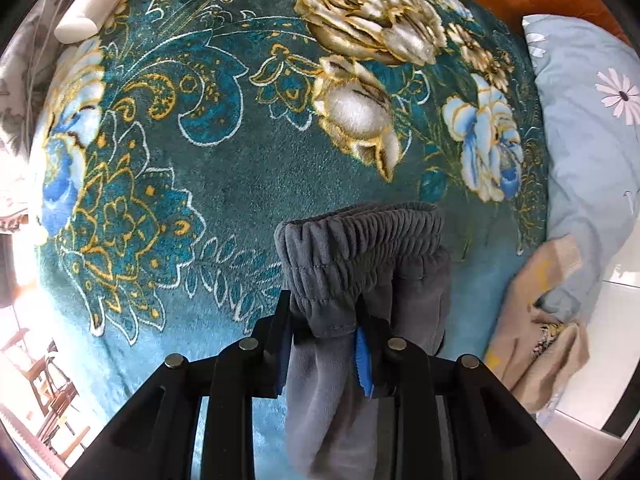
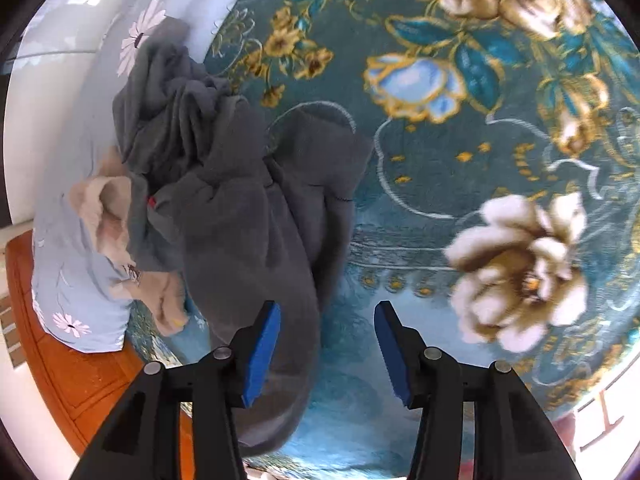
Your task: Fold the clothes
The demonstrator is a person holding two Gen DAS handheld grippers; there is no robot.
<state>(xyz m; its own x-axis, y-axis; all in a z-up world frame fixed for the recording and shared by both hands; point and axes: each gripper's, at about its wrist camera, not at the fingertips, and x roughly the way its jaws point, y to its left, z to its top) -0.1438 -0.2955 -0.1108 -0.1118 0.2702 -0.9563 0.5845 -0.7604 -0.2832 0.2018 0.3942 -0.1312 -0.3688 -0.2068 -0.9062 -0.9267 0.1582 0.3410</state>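
Note:
In the left wrist view my left gripper (image 1: 324,350) is shut on the grey trousers (image 1: 360,248). The elastic waistband bunches above the blue pads and the cloth hangs down between the fingers, lifted off the bed. In the right wrist view the grey trousers (image 2: 224,200) lie crumpled on the teal flowered blanket (image 2: 460,184), reaching from the pillow toward the camera. My right gripper (image 2: 326,344) stands open just above the blanket. Its left pad (image 2: 264,352) is over the edge of the grey cloth, and nothing is pinched between the pads.
A pale blue daisy-print pillow (image 1: 592,128) lies at the blanket's edge with a beige garment (image 1: 536,320) against it. The same pillow (image 2: 80,292) and beige garment (image 2: 108,204) lie left of the trousers. A white bar (image 1: 96,4) rests at the far left. An orange wooden bed frame (image 2: 68,368) borders the bed.

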